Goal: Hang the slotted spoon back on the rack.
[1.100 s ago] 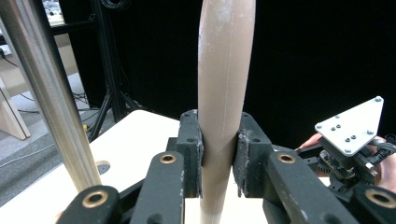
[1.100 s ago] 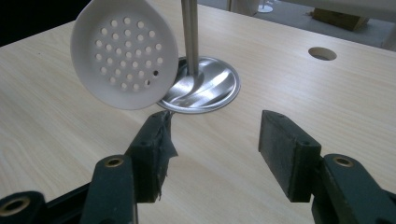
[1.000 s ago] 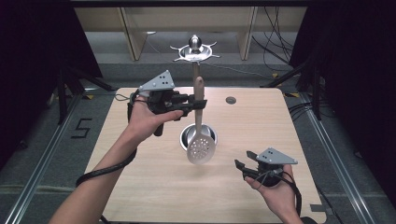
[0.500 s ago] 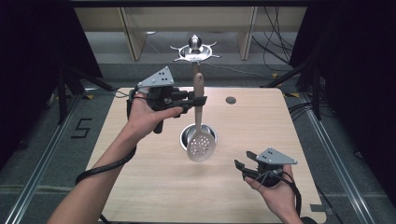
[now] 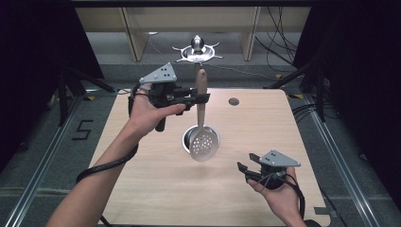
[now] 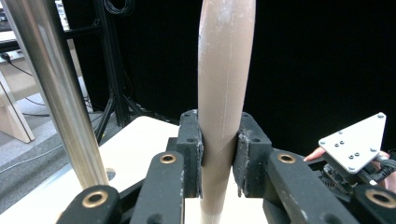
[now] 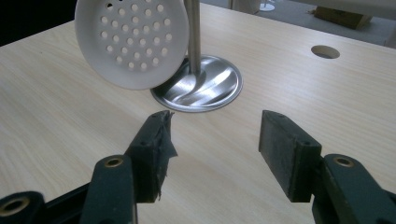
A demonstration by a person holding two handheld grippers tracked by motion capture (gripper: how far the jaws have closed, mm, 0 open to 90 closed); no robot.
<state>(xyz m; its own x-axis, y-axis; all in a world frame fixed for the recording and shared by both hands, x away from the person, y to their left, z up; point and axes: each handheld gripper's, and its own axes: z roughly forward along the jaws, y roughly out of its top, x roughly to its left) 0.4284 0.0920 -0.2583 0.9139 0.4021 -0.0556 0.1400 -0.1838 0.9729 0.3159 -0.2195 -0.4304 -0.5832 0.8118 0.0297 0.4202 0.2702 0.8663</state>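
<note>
Upright, skimmer (image 5: 202,127) handle clamped in left gripper (image 5: 201,98) (head below).

L gripper (image 5: 204,98) lifted skimmer (image 5: 203,124) slightly higher.

A pale, light-wood-grain rectangular desk (image 5: 156,189) with rounded corners carries the scene. Near its middle sits a round, shiny steel stand base (image 7: 215,91), a flat disc touching the desktop, with a thin steel pole (image 7: 194,37) rising upright from it. Toward the far right edge, a small round cable hole (image 5: 233,101) pierces the surface.
</note>
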